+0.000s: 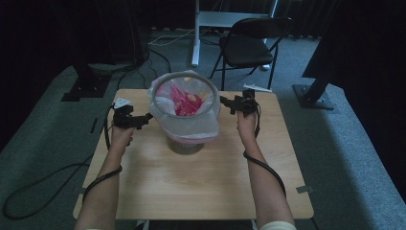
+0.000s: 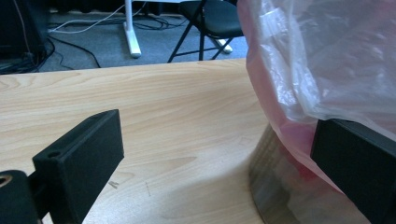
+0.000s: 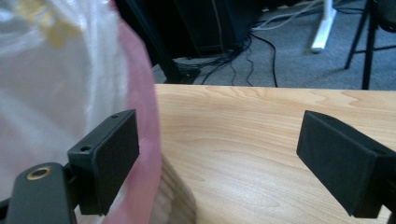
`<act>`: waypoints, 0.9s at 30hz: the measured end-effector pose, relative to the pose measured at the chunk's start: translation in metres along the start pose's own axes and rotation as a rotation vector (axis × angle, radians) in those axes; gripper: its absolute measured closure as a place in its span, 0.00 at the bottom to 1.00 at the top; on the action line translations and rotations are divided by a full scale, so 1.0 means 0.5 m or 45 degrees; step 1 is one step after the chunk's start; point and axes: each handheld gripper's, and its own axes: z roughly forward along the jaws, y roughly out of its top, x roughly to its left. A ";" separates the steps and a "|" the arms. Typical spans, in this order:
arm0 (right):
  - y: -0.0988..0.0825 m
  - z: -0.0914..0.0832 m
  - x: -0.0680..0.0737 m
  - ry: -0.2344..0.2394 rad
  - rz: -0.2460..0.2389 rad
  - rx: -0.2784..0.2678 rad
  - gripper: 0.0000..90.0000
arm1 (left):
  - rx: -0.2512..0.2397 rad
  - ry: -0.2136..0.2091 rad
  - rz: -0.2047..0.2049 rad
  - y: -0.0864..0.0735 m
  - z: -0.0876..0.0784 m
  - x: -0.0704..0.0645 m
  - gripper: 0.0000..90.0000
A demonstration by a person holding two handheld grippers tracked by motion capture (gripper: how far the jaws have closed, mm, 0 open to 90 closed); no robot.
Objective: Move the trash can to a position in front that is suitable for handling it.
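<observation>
Translucent plastic bag liner (image 1: 191,122) already drapes over the bin (image 1: 184,143) near the worktop's (image 1: 201,191) far edge, while left tool (image 1: 136,120) and right tool (image 1: 233,104) flank it, released, apparently about to grip its rim.

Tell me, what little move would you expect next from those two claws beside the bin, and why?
Probably both close in and pinch the overhanging plastic bag. The left gripper and right gripper sit open on opposite sides of the bin, each with one jaw already against the bag.
</observation>
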 end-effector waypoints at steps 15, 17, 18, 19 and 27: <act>-0.005 0.053 0.031 0.081 -0.004 0.025 0.15 | 0.008 -0.040 0.035 0.027 0.023 -0.030 0.03; -0.006 0.051 0.026 0.118 0.010 0.028 0.15 | 0.004 -0.039 0.032 0.025 0.022 -0.030 0.03; -0.006 0.050 0.024 0.126 0.007 0.051 0.15 | 0.003 -0.044 0.021 0.024 0.023 -0.030 0.03; -0.006 0.050 0.024 0.122 -0.010 0.060 0.15 | 0.003 -0.044 0.021 0.024 0.023 -0.030 0.03; -0.009 0.047 0.028 0.120 -0.028 0.061 0.18 | 0.038 -0.046 0.059 0.021 0.017 -0.033 0.04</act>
